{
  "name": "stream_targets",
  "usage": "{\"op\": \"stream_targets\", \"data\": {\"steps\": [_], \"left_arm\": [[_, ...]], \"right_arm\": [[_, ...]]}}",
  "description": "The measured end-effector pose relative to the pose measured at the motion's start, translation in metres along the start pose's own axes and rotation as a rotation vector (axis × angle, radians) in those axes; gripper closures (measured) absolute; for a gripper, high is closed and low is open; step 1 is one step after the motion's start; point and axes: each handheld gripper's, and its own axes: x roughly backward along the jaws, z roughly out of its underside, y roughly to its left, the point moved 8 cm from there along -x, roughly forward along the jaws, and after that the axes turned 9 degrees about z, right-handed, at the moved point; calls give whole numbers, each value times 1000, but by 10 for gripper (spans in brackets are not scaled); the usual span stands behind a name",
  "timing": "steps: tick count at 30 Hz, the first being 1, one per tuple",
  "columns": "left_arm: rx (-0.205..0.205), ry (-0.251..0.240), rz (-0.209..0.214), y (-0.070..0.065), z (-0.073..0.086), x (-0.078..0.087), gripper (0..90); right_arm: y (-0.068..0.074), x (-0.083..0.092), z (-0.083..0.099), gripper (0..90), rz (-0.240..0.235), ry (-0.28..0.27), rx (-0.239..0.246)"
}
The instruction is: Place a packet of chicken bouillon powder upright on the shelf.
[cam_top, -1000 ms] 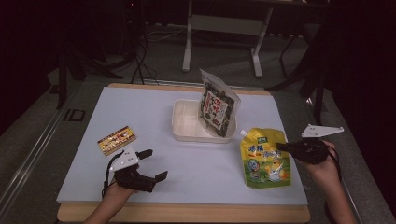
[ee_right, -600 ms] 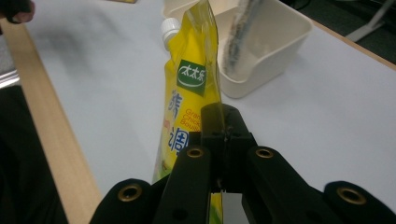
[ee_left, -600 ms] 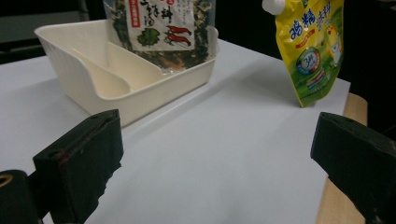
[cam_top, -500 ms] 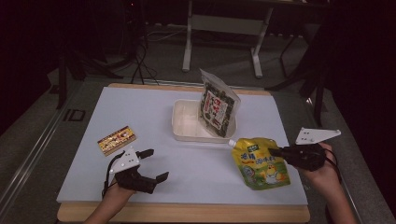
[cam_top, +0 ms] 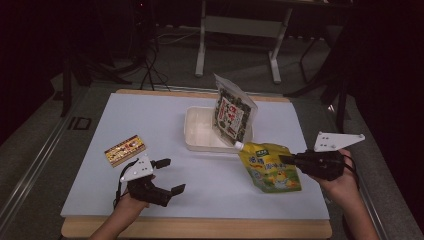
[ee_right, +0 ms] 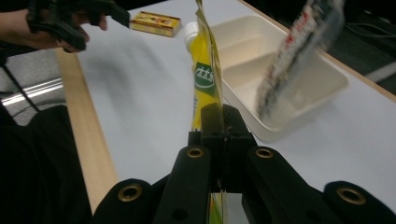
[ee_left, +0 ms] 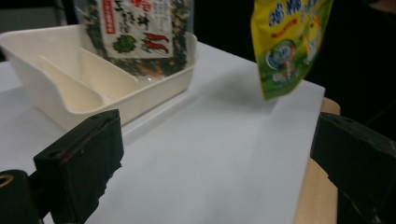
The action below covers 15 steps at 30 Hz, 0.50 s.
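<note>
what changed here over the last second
The right tool, clamped on the yellow pouch throughout, carried it from lying flat near the table's right edge up and leftward; it now hangs tilted, its white cap close to the white tray. The left tool stayed open and in place; the seaweed bag in the tray and the small box did not move.

The high view looks forward and down from above the near edge, taking in the whole white table (cam_top: pixel 165 125). The left gripper view rides low over the tabletop, close, facing across its own jaws to the cream tray (ee_left: pixel 56 93). The right gripper view looks along its jaws, slightly downward, at that same tray (ee_right: pixel 299 88), which all three views share.
</note>
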Motion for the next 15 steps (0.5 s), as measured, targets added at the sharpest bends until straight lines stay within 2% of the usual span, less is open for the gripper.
{"op": "stream_targets", "data": {"steps": [2, 4, 8, 10, 15], "left_arm": [[10, 15, 11, -1, -4, -3, 29], [1, 12, 25, -3, -9, -4, 32], [-13, -12, 50, -5, -20, -8, 145], [-26, -9, 60, -7, -24, -11, 154], [-43, 10, 92, -13, -33, -23, 299]], "right_arm": [[5, -2, -6, 900, -13, -11, 9], [7, -4, -9, 900, -26, -16, 10], [23, -15, -22, 900, -66, -29, 37], [26, -17, -24, 900, -79, -28, 42], [42, -32, -30, 900, -126, -27, 62]]}}
